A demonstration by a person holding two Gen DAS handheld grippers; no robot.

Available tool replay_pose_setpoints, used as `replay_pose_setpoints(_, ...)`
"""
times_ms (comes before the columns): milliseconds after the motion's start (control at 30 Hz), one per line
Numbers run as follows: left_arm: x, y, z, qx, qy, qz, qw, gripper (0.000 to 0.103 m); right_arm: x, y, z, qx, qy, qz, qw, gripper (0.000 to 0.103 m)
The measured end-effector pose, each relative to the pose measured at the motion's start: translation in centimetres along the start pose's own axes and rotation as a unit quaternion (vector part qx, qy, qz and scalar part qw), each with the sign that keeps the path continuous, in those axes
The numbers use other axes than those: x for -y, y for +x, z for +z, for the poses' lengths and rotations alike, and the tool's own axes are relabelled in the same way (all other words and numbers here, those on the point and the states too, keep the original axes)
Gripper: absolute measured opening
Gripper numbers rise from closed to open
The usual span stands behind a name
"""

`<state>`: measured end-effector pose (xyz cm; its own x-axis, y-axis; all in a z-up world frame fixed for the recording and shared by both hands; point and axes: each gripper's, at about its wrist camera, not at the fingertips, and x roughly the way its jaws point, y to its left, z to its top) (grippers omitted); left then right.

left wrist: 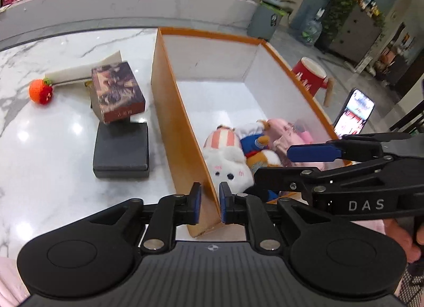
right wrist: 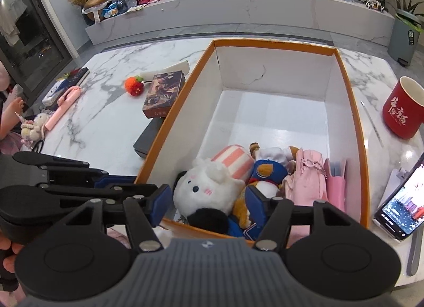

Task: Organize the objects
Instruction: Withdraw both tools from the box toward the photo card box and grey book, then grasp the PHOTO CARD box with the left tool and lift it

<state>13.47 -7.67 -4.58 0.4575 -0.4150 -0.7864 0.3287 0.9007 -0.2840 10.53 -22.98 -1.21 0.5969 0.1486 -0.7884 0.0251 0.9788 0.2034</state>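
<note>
An orange box with white inside [left wrist: 169, 100] [right wrist: 355, 111] stands on the marble table. Its near end holds a white plush [left wrist: 230, 166] [right wrist: 204, 190], a blue-and-orange plush [right wrist: 265, 174] and a pink pouch [right wrist: 310, 182]. My left gripper [left wrist: 210, 202] is shut on the box's left wall near the front corner; it also shows in the right wrist view [right wrist: 116, 181]. My right gripper [right wrist: 208, 202] is open, its fingers either side of the white plush above the box's near end; it also shows in the left wrist view [left wrist: 312, 153].
Left of the box lie a brown picture box [left wrist: 116, 89] on a dark grey case [left wrist: 122, 150], an orange knitted fruit [left wrist: 41, 91] and a white folded item [left wrist: 79, 70]. A red mug [right wrist: 402, 109] and a lit phone [right wrist: 402, 201] sit right of the box. Pink stick [right wrist: 63, 105] far left.
</note>
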Motion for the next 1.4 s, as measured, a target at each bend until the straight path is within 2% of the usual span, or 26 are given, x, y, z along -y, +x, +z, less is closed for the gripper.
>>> replay_pose_setpoints(100,-1.2,-1.3,0.5,0.018,-0.006,-0.009,0.9998,0.023,-0.5,-0.4,0.6,0.013,-0.019,0.006,1.0,0.062)
replay_pose_setpoints(267,-4.2,-3.2,2.3,0.06,-0.021,0.017,0.9978,0.024,-2.2,-0.4,2.8,0.03,-0.056,0.03,0.998,0.047)
replay_pose_setpoints(400,-7.1,-3.0,4.1,0.072,-0.047,0.022,0.9961,0.035,-4.0,0.7,5.3,0.037,-0.092,0.045,0.994,0.037)
replay_pose_setpoints(467,-8.4,-2.3,5.0,0.071,-0.057,0.022,0.9956,0.038,-4.9,1.7,6.5,0.035,-0.111,0.046,0.992,0.03)
replay_pose_setpoints(567,-10.3,-0.9,6.0,0.065,-0.085,0.007,0.9942,0.047,-6.2,3.4,8.1,0.032,-0.149,0.041,0.988,0.024)
replay_pose_setpoints(833,-14.8,3.6,7.5,0.043,-0.157,-0.026,0.9863,0.056,-7.4,8.7,11.7,0.003,-0.221,0.01,0.975,0.019)
replay_pose_setpoints(967,-16.3,5.2,7.6,0.031,-0.187,-0.044,0.9809,0.062,-8.2,10.5,12.4,-0.003,-0.275,-0.013,0.961,0.017)
replay_pose_setpoints(1167,-17.5,6.9,7.4,0.018,-0.224,-0.087,0.9704,0.064,-9.6,12.6,12.3,-0.016,-0.37,-0.058,0.927,0.016)
replay_pose_setpoints(1300,-17.7,7.8,7.3,0.008,-0.234,-0.095,0.9676,0.063,-9.7,13.7,12.1,-0.029,-0.393,-0.068,0.917,0.015)
replay_pose_setpoints(1400,-18.0,8.0,7.2,0.008,-0.241,-0.101,0.9652,0.064,-9.5,14.3,12.1,-0.037,-0.39,-0.069,0.918,0.01)
